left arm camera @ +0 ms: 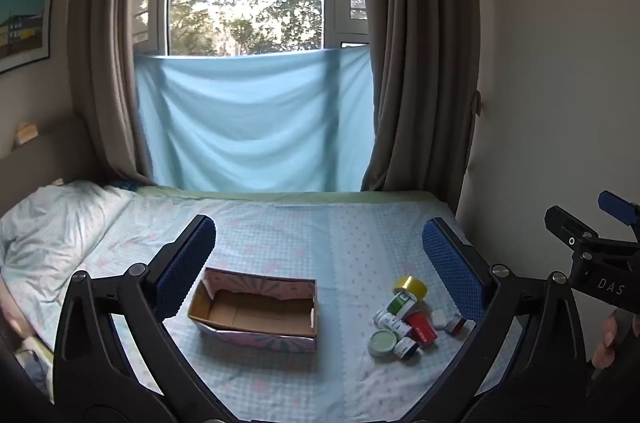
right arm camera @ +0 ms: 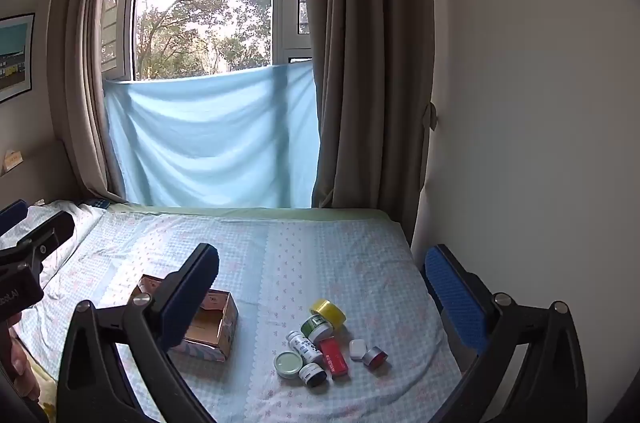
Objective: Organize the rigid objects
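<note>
We hold left tool (left arm camera: 316,263) and right tool (right arm camera: 320,287) spread, carrying nothing. On the bed (right arm camera: 320,251): the small containers (right arm camera: 320,347) clustered, unsorted; beyond, the cardboard box (left arm camera: 256,307) empty. Nothing is organized yet.

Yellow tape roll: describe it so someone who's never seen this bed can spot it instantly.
On the bed, right of the open cardboard box, lies a cluster of small jars and bottles. The tape roll sits at the cluster's far edge, nearest the window, just behind a green-labelled jar. It is the only yellow thing there, a ring with a hollow centre.
</note>
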